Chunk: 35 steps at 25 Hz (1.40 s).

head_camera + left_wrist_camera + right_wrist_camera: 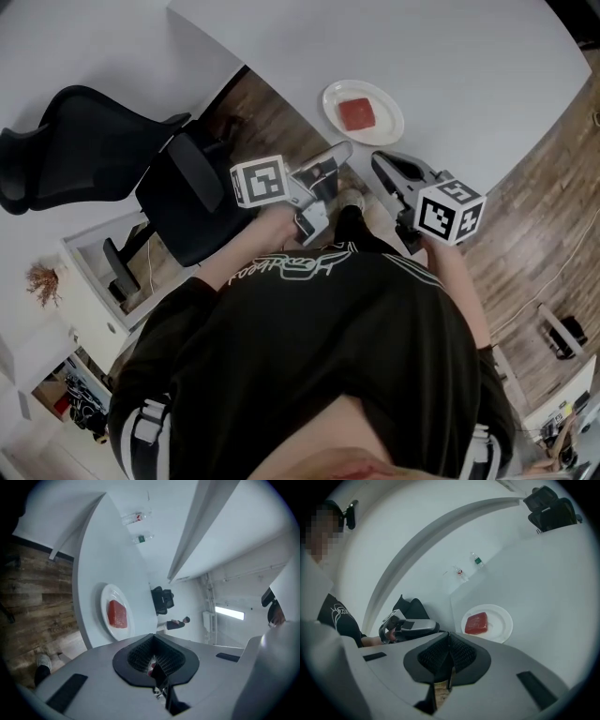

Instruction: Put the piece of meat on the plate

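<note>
Fingers of the left gripper [330, 161] pressed together on nothing, held short of the counter [469, 66]. Ahead, lying flat at the middle of the plate [386, 105]: the piece of meat [356, 113]. Apparently done, so best to stay clear and avoid nudging the plate. Fingers of the right gripper [386, 169] likewise closed, empty.

Soft, even light is filling the room and casting only faint shadows. It is washing the white table [469, 66] so pale that the plate [389, 122] is nearly bleaching into it. A ceiling strip light [229, 613] is blowing out in the left gripper view. Both gripper views are bending straight edges into curves and darkening to black at the corners. In the head view the black shirt [328, 337] is losing detail.
</note>
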{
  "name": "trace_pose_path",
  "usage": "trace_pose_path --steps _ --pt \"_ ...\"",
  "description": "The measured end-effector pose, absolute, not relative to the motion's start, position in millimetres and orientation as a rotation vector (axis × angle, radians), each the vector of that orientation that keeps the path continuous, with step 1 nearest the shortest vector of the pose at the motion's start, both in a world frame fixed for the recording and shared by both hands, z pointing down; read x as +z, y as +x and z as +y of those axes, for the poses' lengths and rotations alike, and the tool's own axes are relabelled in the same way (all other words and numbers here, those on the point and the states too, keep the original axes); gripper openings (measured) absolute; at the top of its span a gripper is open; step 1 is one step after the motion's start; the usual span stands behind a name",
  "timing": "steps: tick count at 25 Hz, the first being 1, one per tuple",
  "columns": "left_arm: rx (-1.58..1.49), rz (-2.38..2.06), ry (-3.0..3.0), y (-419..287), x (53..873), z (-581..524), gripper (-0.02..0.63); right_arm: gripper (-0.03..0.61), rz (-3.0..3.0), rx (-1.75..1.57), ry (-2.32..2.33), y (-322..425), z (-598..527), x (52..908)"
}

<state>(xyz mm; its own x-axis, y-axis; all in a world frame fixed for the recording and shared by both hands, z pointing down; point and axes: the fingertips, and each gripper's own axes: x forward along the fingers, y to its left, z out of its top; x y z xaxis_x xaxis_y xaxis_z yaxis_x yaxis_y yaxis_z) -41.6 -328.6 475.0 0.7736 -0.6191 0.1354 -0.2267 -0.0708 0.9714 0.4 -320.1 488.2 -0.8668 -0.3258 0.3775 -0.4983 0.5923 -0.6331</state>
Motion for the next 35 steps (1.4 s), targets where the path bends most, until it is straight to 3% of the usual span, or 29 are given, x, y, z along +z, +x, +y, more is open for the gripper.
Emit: trace_pose_path --steps 35 --pt "-0.007 -0.695 2.514 -61 342 -51 0.008 0.014 -2.87 0.755 0.923 7 -66 354"
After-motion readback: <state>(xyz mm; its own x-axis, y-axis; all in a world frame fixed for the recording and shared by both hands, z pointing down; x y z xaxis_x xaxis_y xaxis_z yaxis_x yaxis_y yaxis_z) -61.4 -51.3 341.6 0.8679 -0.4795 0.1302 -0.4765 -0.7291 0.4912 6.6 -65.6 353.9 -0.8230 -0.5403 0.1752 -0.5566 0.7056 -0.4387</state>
